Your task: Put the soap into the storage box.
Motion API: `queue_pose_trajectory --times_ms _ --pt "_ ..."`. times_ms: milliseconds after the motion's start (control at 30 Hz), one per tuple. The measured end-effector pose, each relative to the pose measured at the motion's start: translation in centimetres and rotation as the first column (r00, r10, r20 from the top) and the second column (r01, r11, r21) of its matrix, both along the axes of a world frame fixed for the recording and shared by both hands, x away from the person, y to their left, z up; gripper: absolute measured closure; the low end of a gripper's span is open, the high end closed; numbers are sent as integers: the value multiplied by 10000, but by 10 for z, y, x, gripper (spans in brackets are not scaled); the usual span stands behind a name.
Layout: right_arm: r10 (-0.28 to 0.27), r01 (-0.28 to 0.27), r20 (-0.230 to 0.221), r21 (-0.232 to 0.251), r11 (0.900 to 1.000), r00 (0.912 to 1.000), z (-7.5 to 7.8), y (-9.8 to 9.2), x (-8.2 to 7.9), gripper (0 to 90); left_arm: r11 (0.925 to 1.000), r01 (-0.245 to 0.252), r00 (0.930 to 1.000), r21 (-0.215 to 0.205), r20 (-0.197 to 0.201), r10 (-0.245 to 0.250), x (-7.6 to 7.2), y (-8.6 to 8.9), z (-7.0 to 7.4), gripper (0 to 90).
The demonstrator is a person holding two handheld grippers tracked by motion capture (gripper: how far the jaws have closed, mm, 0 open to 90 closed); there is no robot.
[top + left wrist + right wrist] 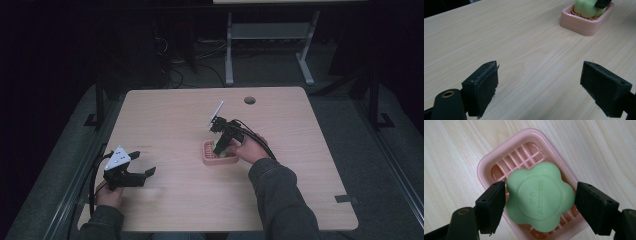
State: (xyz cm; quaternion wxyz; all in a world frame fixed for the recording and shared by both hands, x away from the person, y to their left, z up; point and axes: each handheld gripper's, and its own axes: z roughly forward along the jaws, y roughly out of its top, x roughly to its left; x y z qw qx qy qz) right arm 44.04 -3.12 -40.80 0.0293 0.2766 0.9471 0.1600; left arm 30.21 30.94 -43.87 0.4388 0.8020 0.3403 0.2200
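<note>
- I have my right gripper point(540, 202) poised over the pink soap dish point(489, 162), its jaws standing on either side of the green flower-shaped soap point(539, 196) that lies on the dish's ribbed floor.
- In the right gripper view the left pad sits right at the soap's edge, possibly touching, while a thin gap shows at the right pad; I judge the jaws as parted and not yet clamped, though I cannot tell whether I am closing in to lift the soap or have just set it down.
- In the high view the dish point(206, 161) sits near the middle of the table point(170, 120), with my right hand point(248, 148) just beside it and the right gripper point(220, 144) pointing down into it.
- If I am picking up, the next move calls for an even squeeze across two opposite lobes, then a straight lift so the soap clears the rim without dragging the light dish along.
- The soap looks smooth and rounded, so I expect it could slip or twist if the pads bite off-centre.
- My left gripper point(141, 171) waits near the table's left front edge, jaws spread wide and holding nothing; in its own view the bare wood lies between the pads point(482, 86), and the dish point(579, 23) with the soap point(587, 8) sits well beyond.
- There is open tabletop on every side of the dish; the round cable hole point(249, 100) near the far edge lies well apart.
</note>
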Motion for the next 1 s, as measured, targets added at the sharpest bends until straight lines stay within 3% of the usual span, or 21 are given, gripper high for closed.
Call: queue_pose_trajectory --times_ms 1000 --pt "-371 362 132 623 9974 9992 13 -25 -9 244 9999 42 9999 104 -113 -41 0 -1 -1 144"
